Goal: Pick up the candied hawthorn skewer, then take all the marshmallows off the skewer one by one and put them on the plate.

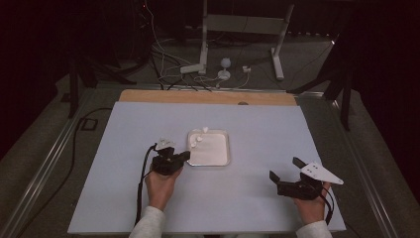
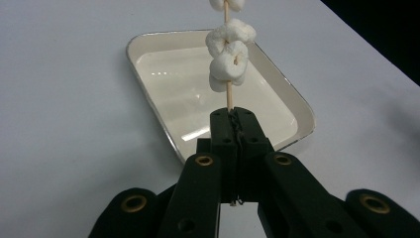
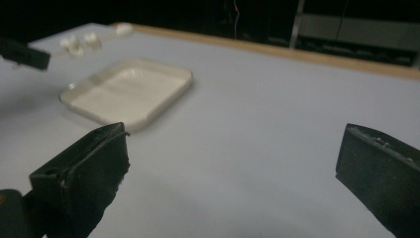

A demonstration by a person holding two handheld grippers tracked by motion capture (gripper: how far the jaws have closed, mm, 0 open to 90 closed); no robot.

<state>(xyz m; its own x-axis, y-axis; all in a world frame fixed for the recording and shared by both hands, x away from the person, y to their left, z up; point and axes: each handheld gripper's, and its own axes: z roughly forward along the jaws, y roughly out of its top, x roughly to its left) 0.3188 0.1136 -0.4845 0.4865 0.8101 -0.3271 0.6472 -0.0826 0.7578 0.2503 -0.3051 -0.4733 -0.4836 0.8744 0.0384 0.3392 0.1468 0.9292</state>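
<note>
Left gripper view | left claw (image 2: 233,124) clamps marshmallow skewer (image 2: 228,59) above tray (image 2: 148,69) | right claw (image 3: 233,168) agape

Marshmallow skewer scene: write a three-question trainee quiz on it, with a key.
1. True or false: the left hand-held gripper is shut on the wooden skewer.
2. Where is the right hand-held gripper? A) over the tray B) over bare table, apart from the tray C) gripping a marshmallow
3. Fill in: the marshmallows hang above the white ____.

Key: 1 true. 2 B; its jaws stand wide with nothing between them. 3 tray.
</note>
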